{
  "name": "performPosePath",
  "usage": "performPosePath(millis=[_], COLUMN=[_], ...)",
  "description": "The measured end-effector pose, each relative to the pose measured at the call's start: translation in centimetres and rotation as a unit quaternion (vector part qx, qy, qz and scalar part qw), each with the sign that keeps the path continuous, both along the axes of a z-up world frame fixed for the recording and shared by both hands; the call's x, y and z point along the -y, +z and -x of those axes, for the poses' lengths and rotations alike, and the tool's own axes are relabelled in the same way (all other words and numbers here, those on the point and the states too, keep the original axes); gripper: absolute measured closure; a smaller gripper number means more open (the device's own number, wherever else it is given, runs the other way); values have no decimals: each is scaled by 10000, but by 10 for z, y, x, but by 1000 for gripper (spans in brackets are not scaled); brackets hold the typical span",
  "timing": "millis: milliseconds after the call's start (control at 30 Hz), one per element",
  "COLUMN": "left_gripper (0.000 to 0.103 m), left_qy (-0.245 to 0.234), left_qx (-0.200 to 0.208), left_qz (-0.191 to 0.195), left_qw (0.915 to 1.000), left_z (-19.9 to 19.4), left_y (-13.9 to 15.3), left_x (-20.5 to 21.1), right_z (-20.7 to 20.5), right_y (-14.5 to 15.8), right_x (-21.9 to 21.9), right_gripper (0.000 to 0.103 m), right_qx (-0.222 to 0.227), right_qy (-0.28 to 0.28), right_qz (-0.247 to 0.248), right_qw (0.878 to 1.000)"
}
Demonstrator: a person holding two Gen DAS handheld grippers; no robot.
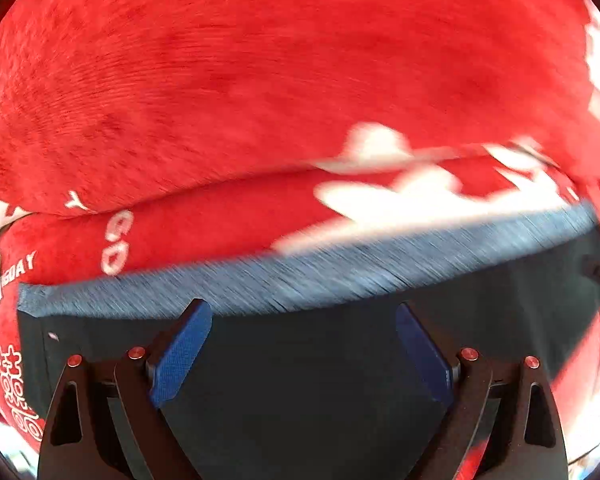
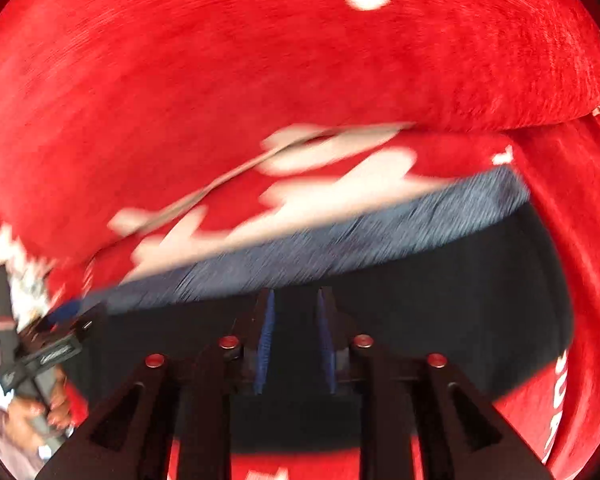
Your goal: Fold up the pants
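Observation:
Dark navy pants (image 1: 300, 360) with a blue-grey ribbed waistband (image 1: 300, 276) lie on a red cloth. My left gripper (image 1: 303, 320) is open, its blue pads wide apart just above the dark fabric near the waistband. In the right wrist view the same pants (image 2: 440, 292) and waistband (image 2: 320, 240) show. My right gripper (image 2: 294, 300) has its pads close together with a narrow gap over the fabric; I cannot tell if cloth is pinched. The view is motion-blurred.
A red plush cloth (image 1: 260, 80) with white lettering and patterns covers the whole surface, with a raised fold behind the waistband. The other handheld gripper and the person's hand (image 2: 32, 400) show at the left of the right wrist view.

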State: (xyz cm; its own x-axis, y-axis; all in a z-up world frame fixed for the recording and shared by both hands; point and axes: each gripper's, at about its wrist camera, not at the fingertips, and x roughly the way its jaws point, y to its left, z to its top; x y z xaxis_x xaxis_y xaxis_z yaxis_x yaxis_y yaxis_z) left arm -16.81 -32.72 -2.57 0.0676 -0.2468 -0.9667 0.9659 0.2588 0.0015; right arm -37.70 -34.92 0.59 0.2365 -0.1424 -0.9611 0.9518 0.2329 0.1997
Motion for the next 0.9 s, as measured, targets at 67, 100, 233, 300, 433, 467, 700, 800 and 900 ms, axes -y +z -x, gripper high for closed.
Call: performPosePath(millis=[67,100,233,300,433,467,700,800,900], left_gripper=[8,8,8,8,8,8,8,8,8], left_qy=[-267,-399,-496,-468,-541,-557,-403,-429,-508], left_qx=[-76,-120,-21,-53,182,263,128,118,315], left_qz=[-67,-150,-541,-420,-623,-635,-385,-404,-399], left_qw=[9996,9990,9973,9980,9964,9961,9984,9982,9974], left_z=[28,43,81,78,73,74,93,113,127], left_y=[-2,-7,-37,-37,-27,-23,-6,-14,-23], left_x=[-8,-12,-25,-27,-23,-21,2,12,9], right_z=[-7,-11,-9,0,42,54,163,187,185], right_y=[0,-4,-24,-21,-22,-20,-1,-10,-15], right_x=[-27,-44,-84,-91,-92,-93,-60,-40,-27], right_gripper=[78,78,79,79,75,75,66,66,75], right_qx=[114,84,-12,24,-218,-143,668,983,989], right_qy=[265,374,225,-31,-607,-794,-2853,-3258,-3341], right_qz=[-158,-251,-367,-439,-674,-661,-246,-246,-232], right_qw=[9995,9989,9991,9990,9956,9945,9558,9400,9370])
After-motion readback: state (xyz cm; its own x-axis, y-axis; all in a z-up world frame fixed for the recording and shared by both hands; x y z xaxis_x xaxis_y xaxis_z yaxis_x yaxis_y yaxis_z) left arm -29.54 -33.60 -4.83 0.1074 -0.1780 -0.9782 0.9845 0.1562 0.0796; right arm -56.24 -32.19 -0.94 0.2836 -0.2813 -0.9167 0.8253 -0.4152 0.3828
